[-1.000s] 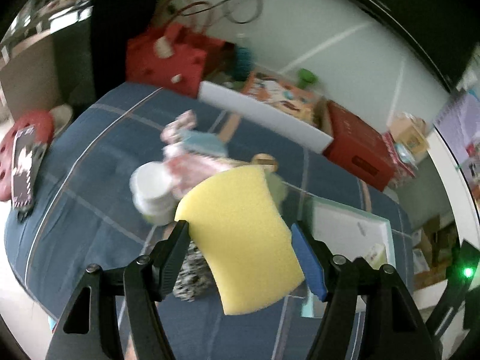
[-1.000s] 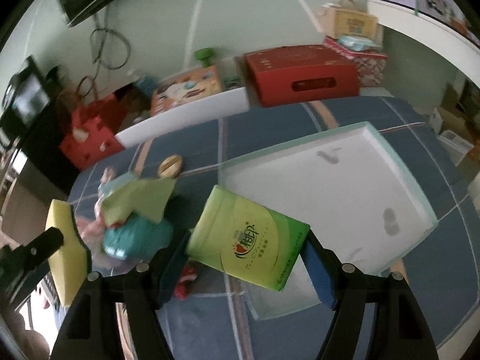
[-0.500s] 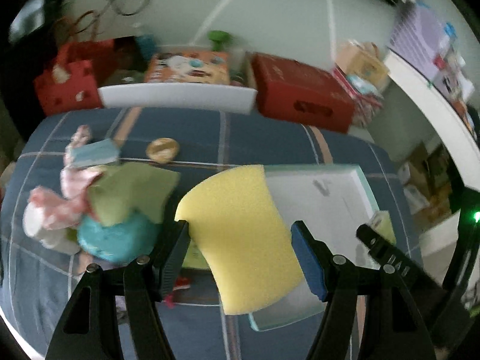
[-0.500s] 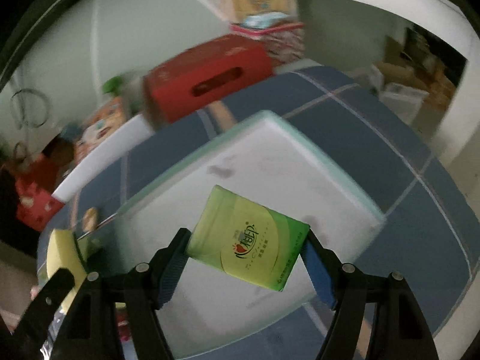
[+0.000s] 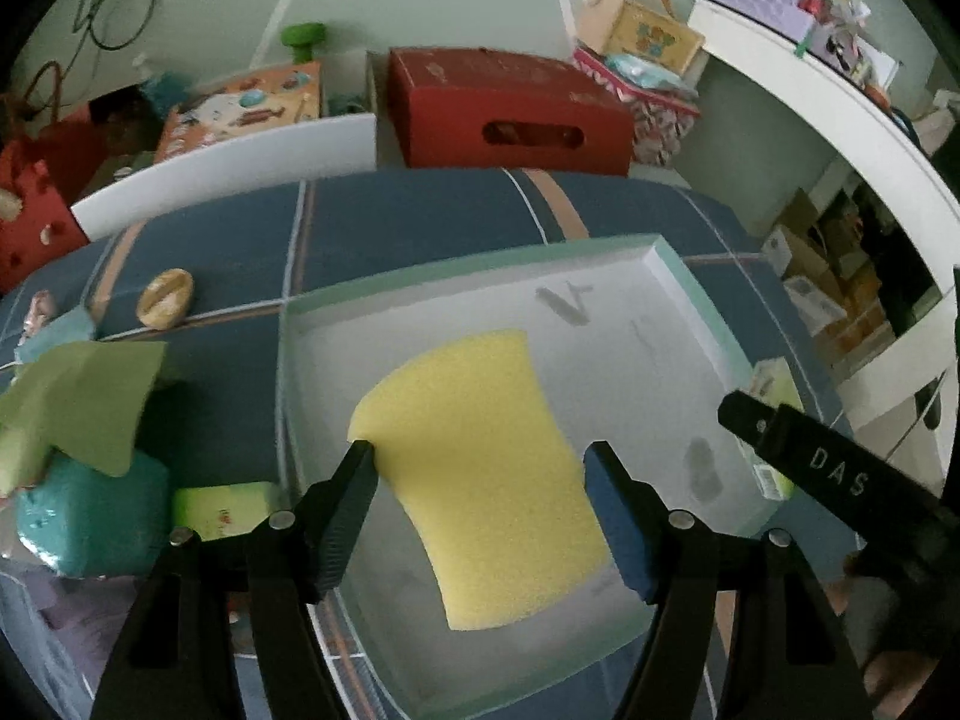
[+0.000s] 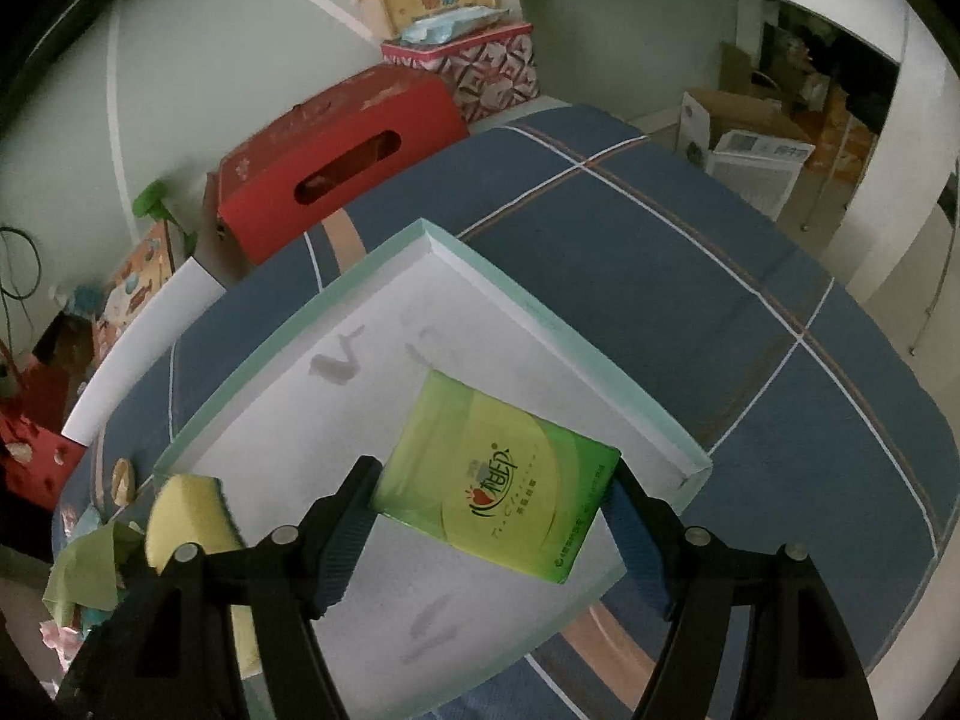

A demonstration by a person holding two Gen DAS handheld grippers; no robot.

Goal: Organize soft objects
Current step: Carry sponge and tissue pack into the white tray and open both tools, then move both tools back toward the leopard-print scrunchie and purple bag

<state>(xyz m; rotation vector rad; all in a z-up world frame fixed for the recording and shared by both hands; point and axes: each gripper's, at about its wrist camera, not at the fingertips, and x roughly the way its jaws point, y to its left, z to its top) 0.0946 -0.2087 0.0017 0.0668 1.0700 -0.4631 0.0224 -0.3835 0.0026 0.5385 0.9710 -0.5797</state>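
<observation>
sponge [image 5: 486,474], yellow and bowed along its edges, sits clamped between the two fingers of the left gripper [image 5: 480,468], which hangs over the white tray [image 5: 678,276] on the blue checked bedcover [image 5: 420,222]. the jaws press its narrow sides, so the foam squeezes inward and stays put without slipping; it looks held above the tray floor, not resting on it, though how high i cannot tell. in the right wrist view the same sponge [image 6: 186,516] shows near the tray's near-left corner.

beside it, the right gripper [image 6: 495,480] has its jaws closed on a green tissue pack [image 6: 498,474], gripped across its short sides and tilted, over the right part of the same tray [image 6: 564,330]. both soft things are carried over the tray at once, which suggests the tray is the collecting place and each side is kept for one item so they do not land on each other.

the tray floor is bare apart from a few grey smudges. to its left on the cover lie more soft things waiting: a teal plush lump [image 5: 90,516], a green cloth [image 5: 84,396] draped on it, another green pack [image 5: 222,510] just beside the tray wall, and a small tan round piece [image 5: 165,297] farther back. a red box [image 5: 510,108] stands behind the bed against the wall.

next, i judge, comes lowering and letting go.
</observation>
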